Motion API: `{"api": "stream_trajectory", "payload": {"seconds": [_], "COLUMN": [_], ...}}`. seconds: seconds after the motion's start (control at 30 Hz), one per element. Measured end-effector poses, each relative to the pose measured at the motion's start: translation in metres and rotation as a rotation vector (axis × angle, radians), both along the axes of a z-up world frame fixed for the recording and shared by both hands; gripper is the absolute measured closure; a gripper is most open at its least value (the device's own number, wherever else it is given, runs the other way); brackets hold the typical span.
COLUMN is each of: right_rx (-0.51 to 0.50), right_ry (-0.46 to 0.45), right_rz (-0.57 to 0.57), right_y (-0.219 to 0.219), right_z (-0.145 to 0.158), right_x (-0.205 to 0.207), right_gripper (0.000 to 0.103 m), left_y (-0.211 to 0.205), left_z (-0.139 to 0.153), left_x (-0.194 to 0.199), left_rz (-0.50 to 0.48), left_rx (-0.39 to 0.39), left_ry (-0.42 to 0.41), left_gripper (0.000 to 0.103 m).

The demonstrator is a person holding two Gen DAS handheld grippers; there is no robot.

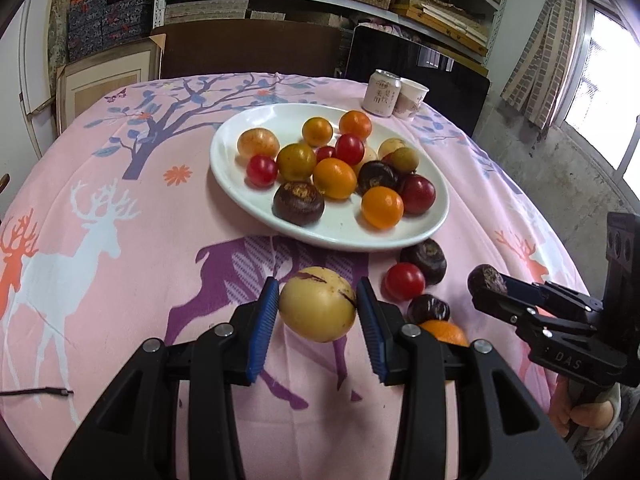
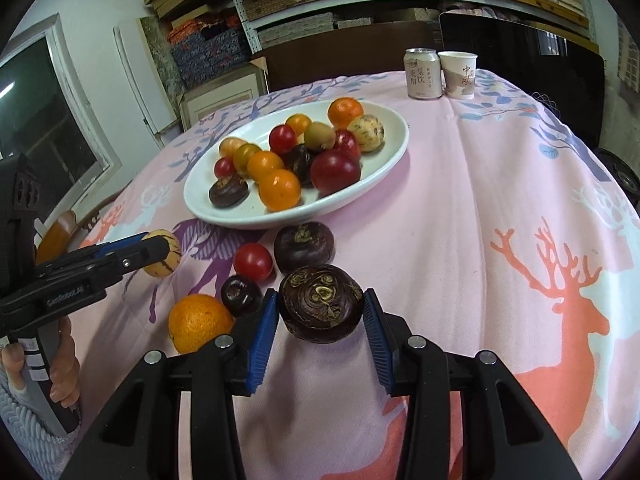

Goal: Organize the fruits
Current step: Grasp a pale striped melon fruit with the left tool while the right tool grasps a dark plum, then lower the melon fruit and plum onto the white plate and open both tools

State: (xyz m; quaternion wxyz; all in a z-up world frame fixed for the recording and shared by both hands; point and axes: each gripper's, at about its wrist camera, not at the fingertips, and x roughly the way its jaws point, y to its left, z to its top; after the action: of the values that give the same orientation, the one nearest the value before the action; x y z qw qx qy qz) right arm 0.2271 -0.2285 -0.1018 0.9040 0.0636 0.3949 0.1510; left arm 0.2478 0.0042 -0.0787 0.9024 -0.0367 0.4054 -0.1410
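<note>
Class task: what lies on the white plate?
On the white plate: oranges, red tomatoes, dark water chestnuts and pale yellow fruits. Anything beneath the piled middle fruits is hidden.

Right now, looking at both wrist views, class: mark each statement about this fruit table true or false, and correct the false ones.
1. The left gripper holds a pale yellow fruit. True.
2. The right gripper is empty. False: it is shut on a dark brown water chestnut.
3. The white plate holds a mix of fruits. True.
4. The drink can stands on the plate. False: it stands on the tablecloth beyond the plate, beside a paper cup.
5. No fruit lies off the plate. False: a red tomato and an orange, among others, lie on the cloth.
</note>
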Motion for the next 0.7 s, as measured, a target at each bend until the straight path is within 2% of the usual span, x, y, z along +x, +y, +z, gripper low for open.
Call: {"api": "stream_trajectory", "payload": {"seconds": [0.1, 0.3, 0.53, 0.7], "right_rx": [0.011, 0.003, 0.022, 0.004], "right_ry": [-0.029, -0.097, -0.139, -0.129], "right_rz": [-0.015, -0.033, -0.052, -0.048], "right_y": [-0.005, -0.011, -0.009, 0.012], "right_z": [0.010, 0.044, 0.076, 0.075], "right_x": [0.003, 0.028, 0.087, 0.132], "right_gripper": [0.059, 0.059, 0.059, 0.060], "left_y": [-0.006, -0.027, -0.044, -0.051], "left_z": [0.011, 0.026, 0.016, 0.006], "left_x": [0.015, 0.044, 0.069, 0.082], "left_rz": [-0.012, -0.026, -0.018, -0.038], "left_rx": [-0.022, 0.002, 0.056, 0.066], "left_ry": [-0.005, -0.042, -0.050, -0.028], "left_gripper": [0.064, 0.064, 0.064, 0.063]}}
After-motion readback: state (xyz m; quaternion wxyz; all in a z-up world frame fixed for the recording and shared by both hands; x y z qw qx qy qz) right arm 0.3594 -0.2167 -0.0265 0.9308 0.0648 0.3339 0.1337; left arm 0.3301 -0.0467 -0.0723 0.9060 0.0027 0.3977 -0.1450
